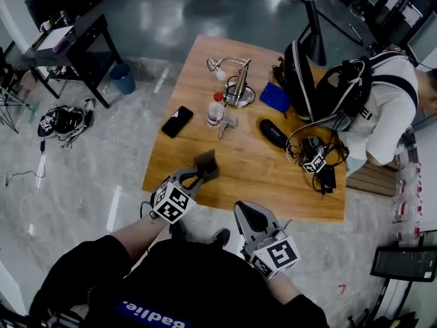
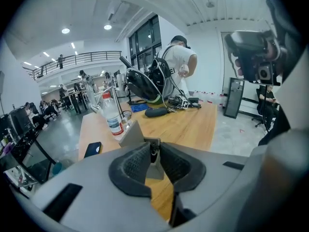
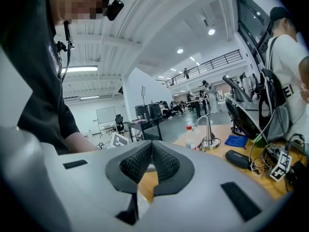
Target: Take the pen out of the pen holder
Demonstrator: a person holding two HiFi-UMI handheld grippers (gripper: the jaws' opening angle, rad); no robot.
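Observation:
A grey, angular pen holder (image 1: 207,162) stands near the front left corner of the wooden table (image 1: 259,176). My left gripper (image 1: 200,176) reaches into its top from the front. In the left gripper view the holder (image 2: 131,133) sits just behind the jaws, and the dark upper end of a pen (image 2: 153,153) is pinched between the tips of the left gripper (image 2: 153,149). The rest of the pen is hidden inside the holder. My right gripper (image 1: 244,209) hovers at the table's front edge, to the right of the holder, and the right gripper (image 3: 151,145) has its jaws closed with nothing in them.
Farther back on the table are a water bottle (image 1: 215,110), a black phone (image 1: 177,121), a metal desk lamp (image 1: 235,80), a blue cloth (image 1: 275,97), a black case (image 1: 274,133), a backpack (image 1: 307,80) and tangled cables (image 1: 317,159). A person (image 1: 389,108) bends over at the right edge.

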